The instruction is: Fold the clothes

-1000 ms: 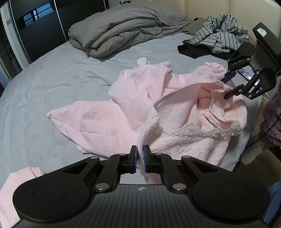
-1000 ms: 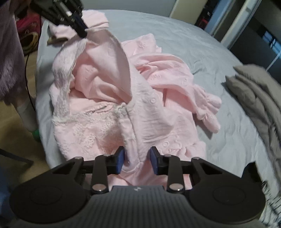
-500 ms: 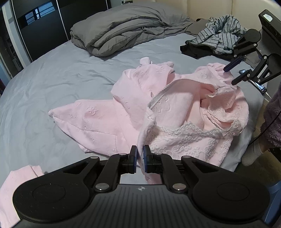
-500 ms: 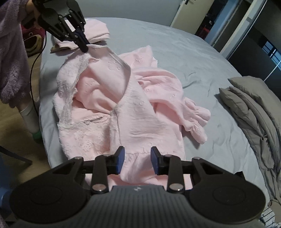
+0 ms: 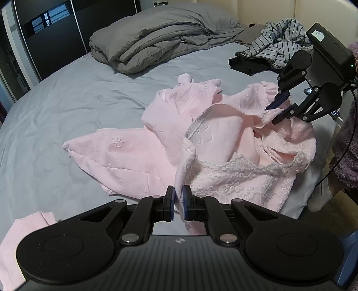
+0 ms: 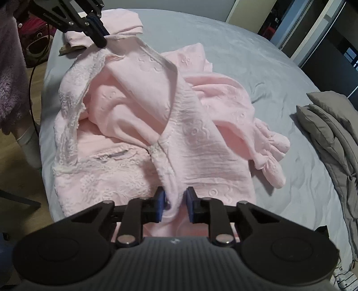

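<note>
Left gripper [image 5: 178, 203]: jaws pinched together on a hem edge of the pink garment [image 5: 201, 143], at the near edge of the bed [image 5: 67, 94].
Right gripper [image 6: 175, 207]: jaws part open, a pink fabric fold sits between the pads; seen from the left wrist view its tips straddle an edge of the same garment, not clearly clamped.
Pink garment: crumpled in a loose heap at the bed's near edge, lace trim [image 5: 241, 170] up, sleeve [image 6: 268, 154] trailing toward the bed's middle; one flap lifted between the two grippers.
Folded state: none visible on this piece; no flat panels, no crisp creases.
Other pink piece [image 6: 125, 20]: lies compact at the bed corner beyond the left gripper, looks folded, cannot tell for sure.
Striped clothes [image 5: 282, 42]: heaped with a dark item at the far edge, unfolded.
Grey duvet [image 5: 156, 38]: bunched at the far side.
Progress judgement: pink garment needs spreading flat, then folding; striped heap also left.
</note>
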